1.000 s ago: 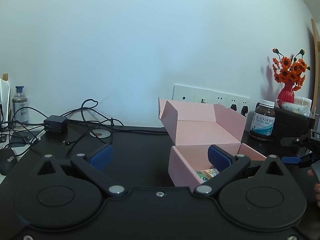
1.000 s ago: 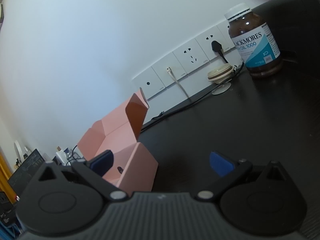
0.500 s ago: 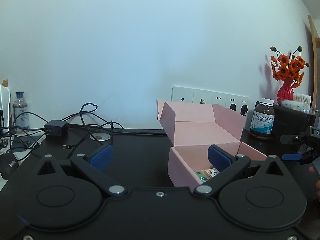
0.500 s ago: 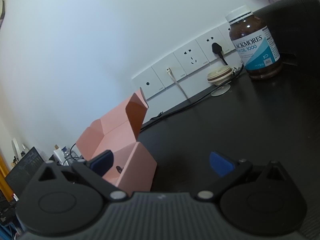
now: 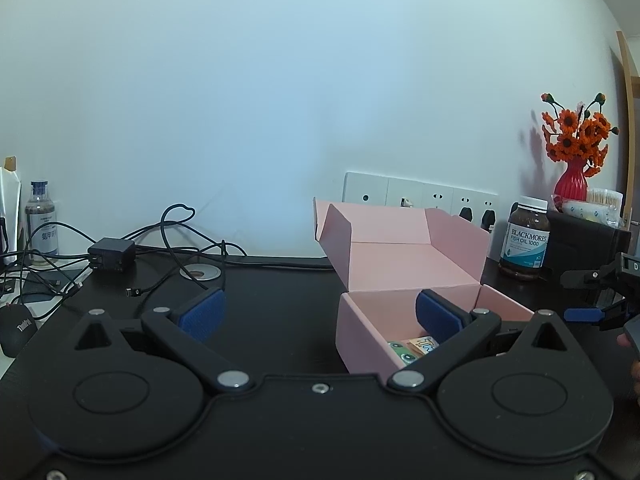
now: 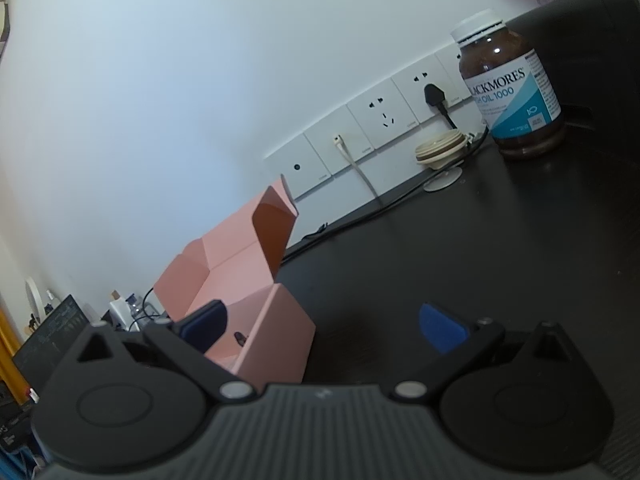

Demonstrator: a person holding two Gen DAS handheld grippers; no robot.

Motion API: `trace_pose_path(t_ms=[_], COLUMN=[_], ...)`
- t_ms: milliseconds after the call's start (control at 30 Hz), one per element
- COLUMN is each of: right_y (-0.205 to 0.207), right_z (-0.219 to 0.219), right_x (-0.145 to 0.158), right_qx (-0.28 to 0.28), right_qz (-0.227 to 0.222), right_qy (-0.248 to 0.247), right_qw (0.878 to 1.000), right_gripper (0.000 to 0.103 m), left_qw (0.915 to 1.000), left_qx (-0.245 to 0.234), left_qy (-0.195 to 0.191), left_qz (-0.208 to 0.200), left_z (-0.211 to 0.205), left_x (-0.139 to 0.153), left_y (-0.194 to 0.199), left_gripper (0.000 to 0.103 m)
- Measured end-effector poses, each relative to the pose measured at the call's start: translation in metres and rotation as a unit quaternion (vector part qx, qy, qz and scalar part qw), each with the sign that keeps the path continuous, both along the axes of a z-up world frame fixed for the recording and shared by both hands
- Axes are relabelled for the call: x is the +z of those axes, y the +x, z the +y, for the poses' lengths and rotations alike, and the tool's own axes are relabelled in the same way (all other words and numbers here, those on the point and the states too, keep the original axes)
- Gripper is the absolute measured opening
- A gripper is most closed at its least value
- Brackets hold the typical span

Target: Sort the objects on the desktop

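Observation:
An open pink cardboard box point(image 5: 362, 330) stands on the black desk point(image 5: 280, 292), its lid leaning back toward the wall. Small colourful packets point(image 5: 412, 349) lie inside it. My left gripper point(image 5: 320, 314) hangs open just in front of the box, nothing between its blue pads; its right pad overlaps the box opening. In the right wrist view the same pink box point(image 6: 276, 332) sits at the lower left, and my right gripper point(image 6: 324, 326) is open and empty over bare desk to the box's right. A brown fish oil bottle point(image 6: 510, 84) stands by the wall.
Tangled black cables and a charger point(image 5: 112, 254) lie at the back left, with a clear bottle point(image 5: 40, 218) and a mouse point(image 5: 16, 328). A red vase of orange flowers point(image 5: 572, 148) tops a black unit at right. A cream tape roll point(image 6: 440, 148) sits below the wall sockets point(image 6: 380, 120).
Both views have shifted slightly: the left gripper has tilted a little, and the right gripper has moved so the fish oil bottle sits lower and nearer. Both grippers stay open.

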State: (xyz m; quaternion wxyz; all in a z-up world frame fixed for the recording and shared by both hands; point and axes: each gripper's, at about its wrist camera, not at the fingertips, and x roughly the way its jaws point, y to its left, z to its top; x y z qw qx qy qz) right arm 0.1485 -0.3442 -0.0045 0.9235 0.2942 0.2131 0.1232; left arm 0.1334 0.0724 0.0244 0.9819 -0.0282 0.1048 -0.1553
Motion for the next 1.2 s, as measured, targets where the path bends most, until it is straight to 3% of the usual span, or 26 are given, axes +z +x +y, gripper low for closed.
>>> trace_pose_path(t_ms=[733,1200], right_y=[0.0,-0.009], right_z=[-0.001,0.025], right_x=[-0.001,0.012], right_qx=[0.002,0.03], right_qz=[0.004,0.006], right_qy=[0.0,-0.083], right_qw=[1.0,0.996], right_gripper=[0.102,0.102], left_qw=[1.0,1.0], left_qx=[-0.002,-0.005], left_qy=[-0.007,-0.004], left_qz=[0.005,0.002], left_z=[0.002,0.001], left_x=[0.0,0.0], left_y=[0.003,0.001], left_gripper=[0.103,0.103])
